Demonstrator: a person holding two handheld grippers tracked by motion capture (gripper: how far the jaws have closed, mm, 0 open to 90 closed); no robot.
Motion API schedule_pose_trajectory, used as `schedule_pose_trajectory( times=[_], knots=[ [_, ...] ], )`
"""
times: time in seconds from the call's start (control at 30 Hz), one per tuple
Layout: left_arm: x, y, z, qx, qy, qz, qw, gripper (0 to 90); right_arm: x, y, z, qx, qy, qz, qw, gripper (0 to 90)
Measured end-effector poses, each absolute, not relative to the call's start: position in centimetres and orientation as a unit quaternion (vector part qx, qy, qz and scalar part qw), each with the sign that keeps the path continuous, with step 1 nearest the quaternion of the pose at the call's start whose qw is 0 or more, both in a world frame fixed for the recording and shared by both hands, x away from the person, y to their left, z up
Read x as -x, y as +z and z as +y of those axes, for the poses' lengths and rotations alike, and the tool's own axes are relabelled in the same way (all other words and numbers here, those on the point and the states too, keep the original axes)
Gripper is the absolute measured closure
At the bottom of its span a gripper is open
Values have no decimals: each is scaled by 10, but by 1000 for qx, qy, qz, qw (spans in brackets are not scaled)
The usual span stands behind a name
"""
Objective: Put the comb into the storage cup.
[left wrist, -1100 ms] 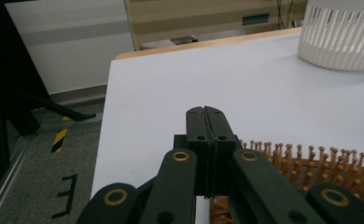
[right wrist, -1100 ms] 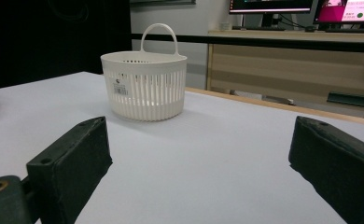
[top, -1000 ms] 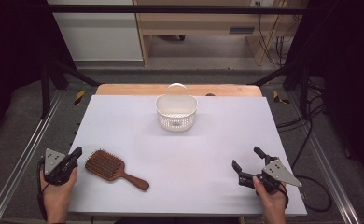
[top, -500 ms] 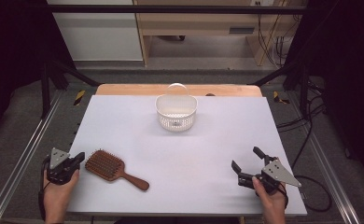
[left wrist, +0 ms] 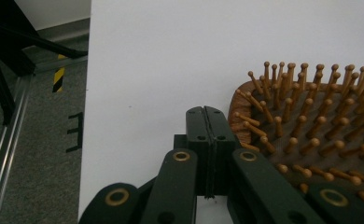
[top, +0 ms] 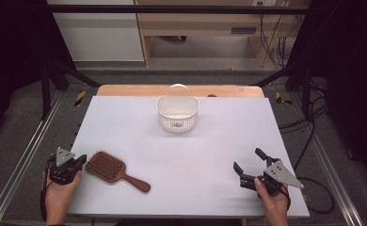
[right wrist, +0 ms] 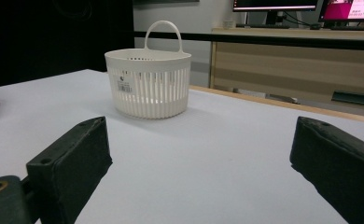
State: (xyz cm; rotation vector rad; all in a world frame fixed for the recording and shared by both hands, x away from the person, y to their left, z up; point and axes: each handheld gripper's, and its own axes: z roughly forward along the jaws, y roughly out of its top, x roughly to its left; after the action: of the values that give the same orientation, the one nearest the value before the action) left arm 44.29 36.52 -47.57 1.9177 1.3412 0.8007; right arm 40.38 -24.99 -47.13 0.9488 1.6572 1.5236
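1. Black jaws on our left gripper (top: 80, 161) pressed together, empty, just beside the wooden hairbrush (top: 112, 168).
2. Our right gripper (top: 249, 160) jaws spread wide, empty.
3. Hairbrush lies bristles-up near table's (top: 219, 136) front-left; white basket (top: 177, 113) far back.

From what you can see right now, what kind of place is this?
Probably a lab or office workroom set up for recording. A white table stands inside a metal frame, cables trail on the grey floor, and computer screens sit on a desk behind.
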Motion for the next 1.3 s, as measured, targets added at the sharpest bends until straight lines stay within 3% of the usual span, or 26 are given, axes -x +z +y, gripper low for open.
schedule_pose_trajectory(
  times=[0.83, 1.3],
  knots=[
    [-436, -475, 345, -761, 258, 499, 325, 898, -404, -470, -251, -364, 591, 635, 340, 51],
    [-429, -474, 306, -787, 251, 465, 318, 898, -402, -468, -252, -362, 591, 634, 343, 53]
  ],
)
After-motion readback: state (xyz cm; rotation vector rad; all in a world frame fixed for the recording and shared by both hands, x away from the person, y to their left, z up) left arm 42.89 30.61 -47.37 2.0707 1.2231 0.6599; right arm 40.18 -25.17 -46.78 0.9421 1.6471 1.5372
